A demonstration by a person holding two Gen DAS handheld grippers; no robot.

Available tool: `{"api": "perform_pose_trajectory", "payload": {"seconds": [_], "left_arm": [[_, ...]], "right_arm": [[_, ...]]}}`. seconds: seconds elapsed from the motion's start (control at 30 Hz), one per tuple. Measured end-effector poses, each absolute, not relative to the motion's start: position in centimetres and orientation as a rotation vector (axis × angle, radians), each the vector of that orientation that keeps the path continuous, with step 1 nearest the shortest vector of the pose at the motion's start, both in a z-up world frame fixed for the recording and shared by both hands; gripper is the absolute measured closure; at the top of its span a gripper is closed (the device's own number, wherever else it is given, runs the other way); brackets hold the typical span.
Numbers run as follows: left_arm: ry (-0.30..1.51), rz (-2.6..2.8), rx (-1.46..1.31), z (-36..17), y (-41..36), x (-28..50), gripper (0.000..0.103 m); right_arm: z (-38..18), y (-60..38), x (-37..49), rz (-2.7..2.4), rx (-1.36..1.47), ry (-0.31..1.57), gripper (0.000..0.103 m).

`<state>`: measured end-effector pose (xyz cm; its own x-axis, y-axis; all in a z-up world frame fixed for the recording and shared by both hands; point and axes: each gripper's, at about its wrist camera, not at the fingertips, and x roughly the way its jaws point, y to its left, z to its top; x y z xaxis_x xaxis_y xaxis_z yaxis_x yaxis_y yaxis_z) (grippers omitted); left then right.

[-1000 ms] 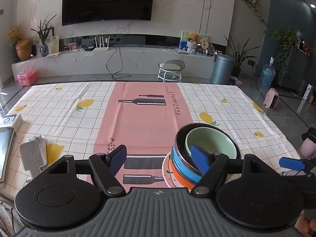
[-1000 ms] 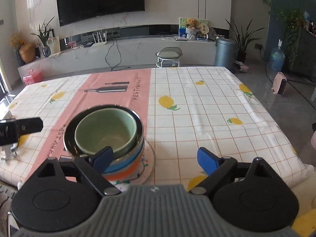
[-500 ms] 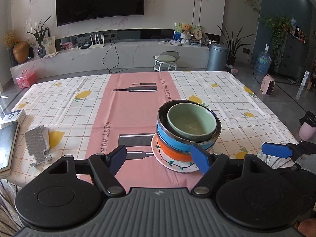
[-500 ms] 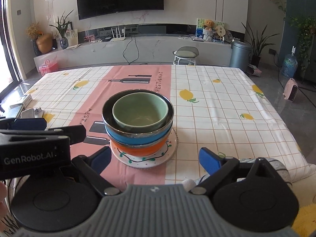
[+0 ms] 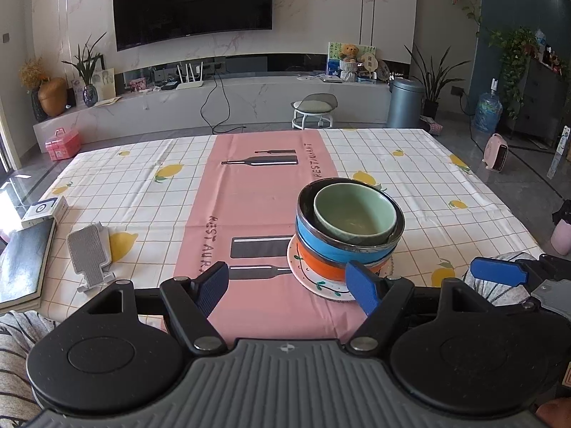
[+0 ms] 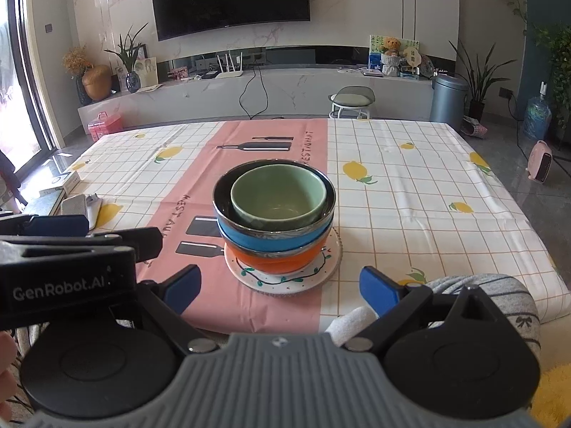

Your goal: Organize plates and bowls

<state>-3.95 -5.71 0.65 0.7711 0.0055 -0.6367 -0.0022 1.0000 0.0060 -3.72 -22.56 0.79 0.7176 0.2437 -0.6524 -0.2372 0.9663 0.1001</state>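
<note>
At about 9 o'clock on the table (image 5: 135, 185), near its left edge, lie a book (image 5: 21, 256), a small box (image 5: 44, 210) and a grey stand (image 5: 89, 253), well apart from the dishes. The left tool (image 5: 287, 281) hangs at the near edge, released, nothing between its blue pads. Just right of the pink runner (image 5: 264, 192), toward 5 o'clock in the left view, stands the stack: a green bowl (image 6: 278, 196) nested in a dark-rimmed blue bowl (image 6: 274, 235), that in an orange bowl (image 6: 278, 260), all on a white plate (image 6: 285, 278) with a vine pattern. The right tool (image 6: 280, 285) faces the stack from the near edge, also spread wide and empty, well short of the plate. The sorting looks essentially complete, so the risks come from any further touch. The green bowl sits off-centre, leaning toward one side of the blue bowl; a nudge at the rim could rock it or tip the whole tower. The stack also sits close to the near edge, where a dragged cloth or a sleeve could pull it off.
</note>
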Motion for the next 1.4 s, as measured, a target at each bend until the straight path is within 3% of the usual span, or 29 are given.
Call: {"api": "perform_pose_trajectory", "payload": {"seconds": [1.4], "left_arm": [[0.685, 0.011, 0.007, 0.97, -5.65, -4.33, 0.015]], "right_arm": [[1.11, -22.51, -4.40, 0.293, 0.019, 0.705, 0.009]]}}
